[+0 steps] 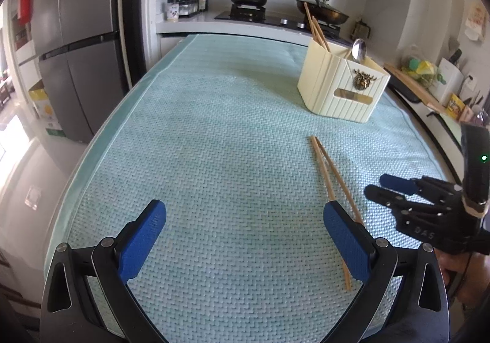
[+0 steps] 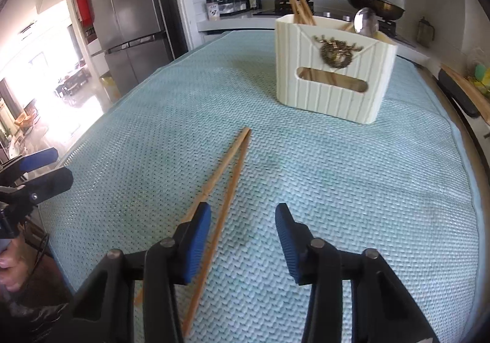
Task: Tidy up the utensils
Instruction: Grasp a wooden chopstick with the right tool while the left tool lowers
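Wooden chopsticks lie near cream holder, right tool over them

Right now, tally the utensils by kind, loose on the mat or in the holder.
Chopsticks loose on the mat: 2
Chopsticks in the holder, as far as visible: 2
Spoons in the holder: 1
Total: 5
The cream holder may hide more inside.

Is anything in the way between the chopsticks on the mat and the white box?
No. Between the chopsticks and the box there is only bare mat. The right gripper is open just above their near ends.
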Demonstrator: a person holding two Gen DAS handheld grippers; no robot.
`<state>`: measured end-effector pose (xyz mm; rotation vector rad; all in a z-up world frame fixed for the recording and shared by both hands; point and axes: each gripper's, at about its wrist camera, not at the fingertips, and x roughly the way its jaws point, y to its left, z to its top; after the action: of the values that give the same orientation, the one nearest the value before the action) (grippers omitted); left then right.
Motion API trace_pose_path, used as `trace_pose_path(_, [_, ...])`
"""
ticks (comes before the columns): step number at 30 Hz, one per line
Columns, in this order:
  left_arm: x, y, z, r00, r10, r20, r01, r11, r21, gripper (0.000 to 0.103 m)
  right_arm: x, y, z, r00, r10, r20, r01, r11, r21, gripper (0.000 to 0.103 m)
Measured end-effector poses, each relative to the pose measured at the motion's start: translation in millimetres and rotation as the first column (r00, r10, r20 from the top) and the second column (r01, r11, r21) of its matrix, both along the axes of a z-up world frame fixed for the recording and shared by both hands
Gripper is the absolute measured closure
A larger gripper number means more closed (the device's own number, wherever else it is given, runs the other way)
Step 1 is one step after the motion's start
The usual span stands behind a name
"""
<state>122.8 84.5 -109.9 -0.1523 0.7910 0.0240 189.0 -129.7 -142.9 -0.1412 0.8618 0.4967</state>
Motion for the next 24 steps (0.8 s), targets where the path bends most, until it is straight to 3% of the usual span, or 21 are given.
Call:
trace_pose_path(3, [-2.7,4.8,2.0,1.0,0.011,0.003,-0.011,1.0,-0.007,0.001,5.6,25.0,-13.5,0.999,0.037,-0.001,-0.037,0.997,-0.071,0.073])
trace_pose_path(5, [-3.1,4.9,1.3,1.0,0.01,0.002,-0.01,1.0,-0.003,0.001,5.3,37.4,-23.6,0.999,0.049,0.01,-0.047,0.989,-0.14,0.088])
trace_pose_path(10, [-2.0,-1.0,-2.0,1.0,-0.009,-0.007,0.009,1.0,0.002,0.001,0.1,29.2,-28.1,0.998,-0.023,0.054,0.033,0.982,-0.186,0.098])
trace_pose_path(17, [7.8,-18.4,-3.8,0.998,-0.06,-0.015,0.06,0.998,0.001,0.001,-3.4,-42.9,-29.5,0.968,-0.251,0.008,0.249,0.958,-0.14,0.097])
trace_pose_path(21, [18.9,-30.8,-4.7,0.994,-0.102,-0.031,0.103,0.995,0.007,0.001,-8.4,-68.1,-27.8,0.961,-0.275,-0.028,0.271,0.957,-0.101,0.096])
trace_pose_path(24, [29.3,-40.5,-9.3,0.989,-0.138,-0.052,0.138,0.99,0.012,0.001,-8.9,-81.5,-25.0,0.962,-0.269,-0.05,0.265,0.962,-0.066,0.082])
